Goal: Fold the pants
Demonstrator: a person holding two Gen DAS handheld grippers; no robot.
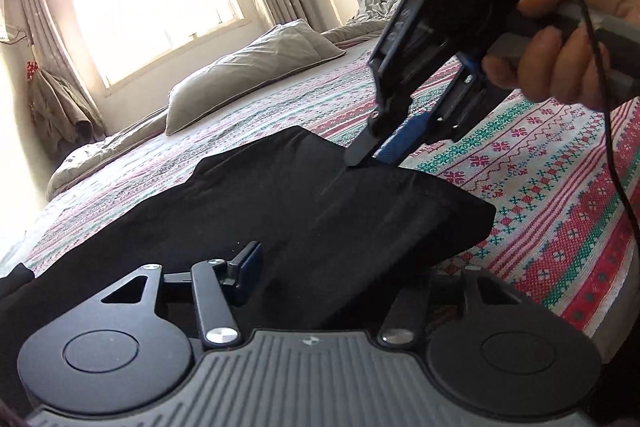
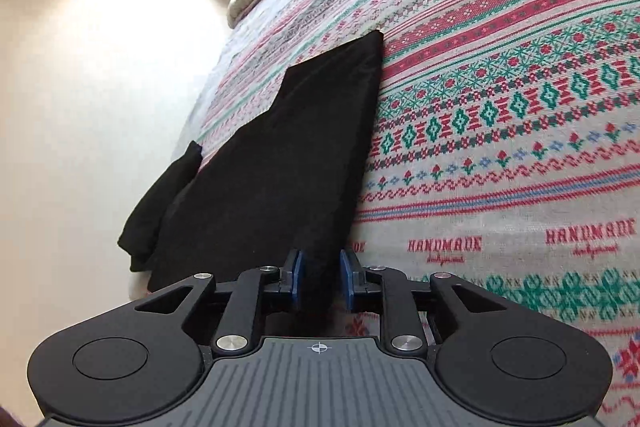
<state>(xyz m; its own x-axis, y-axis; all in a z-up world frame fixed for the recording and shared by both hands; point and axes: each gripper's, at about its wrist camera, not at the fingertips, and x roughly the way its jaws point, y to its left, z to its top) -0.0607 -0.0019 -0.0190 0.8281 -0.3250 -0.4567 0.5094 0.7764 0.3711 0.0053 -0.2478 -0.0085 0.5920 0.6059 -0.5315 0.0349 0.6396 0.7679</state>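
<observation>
Pants [image 2: 280,163], one black pair, lay on one patterned bedspread [image 2: 500,87], running from 6 toward 12 o'clock in the right wrist view. Two grippers worked them. Right gripper [image 2: 320,277] had its jaws spread on either side of a raised fold, pads just beside the cloth. Left gripper [image 1: 332,279] showed one finger [image 1: 246,267]; the other lay under cloth, so its jaws could not be judged. Two pillows [image 1: 256,67] sat at 11 o'clock.
</observation>
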